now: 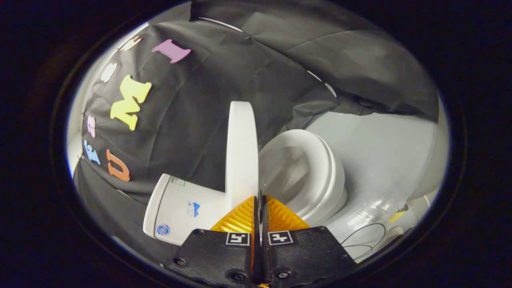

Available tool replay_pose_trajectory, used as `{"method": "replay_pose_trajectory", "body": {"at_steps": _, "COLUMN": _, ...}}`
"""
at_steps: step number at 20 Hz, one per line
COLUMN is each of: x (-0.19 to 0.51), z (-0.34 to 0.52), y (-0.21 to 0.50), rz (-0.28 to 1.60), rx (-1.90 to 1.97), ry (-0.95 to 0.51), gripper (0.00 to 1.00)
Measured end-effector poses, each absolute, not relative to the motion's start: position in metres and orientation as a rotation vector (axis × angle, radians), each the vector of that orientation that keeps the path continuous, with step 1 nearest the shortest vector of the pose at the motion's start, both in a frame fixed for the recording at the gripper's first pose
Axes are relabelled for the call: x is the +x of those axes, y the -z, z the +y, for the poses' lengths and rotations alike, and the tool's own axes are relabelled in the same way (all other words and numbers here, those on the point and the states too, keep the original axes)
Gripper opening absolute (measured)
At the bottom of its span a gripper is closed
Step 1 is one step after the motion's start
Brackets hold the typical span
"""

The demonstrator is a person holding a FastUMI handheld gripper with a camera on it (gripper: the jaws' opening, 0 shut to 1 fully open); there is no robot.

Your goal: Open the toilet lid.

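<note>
We see the claw (261, 200) w/ fingers pressed together on nothing, just below the toilet lid (241, 152), which stands raised edge-on beside the seat (320, 168); lid looks stiff, smooth, slippery plastic, prob. light, so we'd grip its free rim.

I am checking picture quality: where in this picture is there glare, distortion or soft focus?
Gripper view: fisheye bending curves the black cloth and tilts the toilet; the raised lid is bright but not blown out; the seat ring looks slightly soft; glare streaks lie on the glossy floor; the gripper has its fingers closed together, sharp.
</note>
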State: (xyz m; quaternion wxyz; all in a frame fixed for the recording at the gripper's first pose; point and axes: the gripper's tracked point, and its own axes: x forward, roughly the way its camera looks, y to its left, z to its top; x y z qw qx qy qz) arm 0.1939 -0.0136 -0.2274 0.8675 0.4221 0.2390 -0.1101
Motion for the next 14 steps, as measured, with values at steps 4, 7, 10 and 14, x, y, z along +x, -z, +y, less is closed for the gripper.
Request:
{"method": "replay_pose_trajectory", "body": {"at_steps": 4, "x": 0.195, "z": -0.008, "y": 0.216, "rz": 0.494, "rx": 0.858, "ry": 0.213, "gripper": 0.04}}
{"method": "replay_pose_trajectory", "body": {"at_steps": 7, "x": 0.196, "z": -0.005, "y": 0.213, "rz": 0.497, "rx": 0.853, "ry": 0.211, "gripper": 0.04}}
{"method": "replay_pose_trajectory", "body": {"at_steps": 10, "x": 0.198, "z": 0.000, "y": 0.207, "rz": 0.496, "rx": 0.845, "ry": 0.204, "gripper": 0.04}}
{"method": "replay_pose_trajectory", "body": {"at_steps": 14, "x": 0.200, "z": 0.012, "y": 0.193, "rz": 0.497, "rx": 0.806, "ry": 0.190, "gripper": 0.04}}
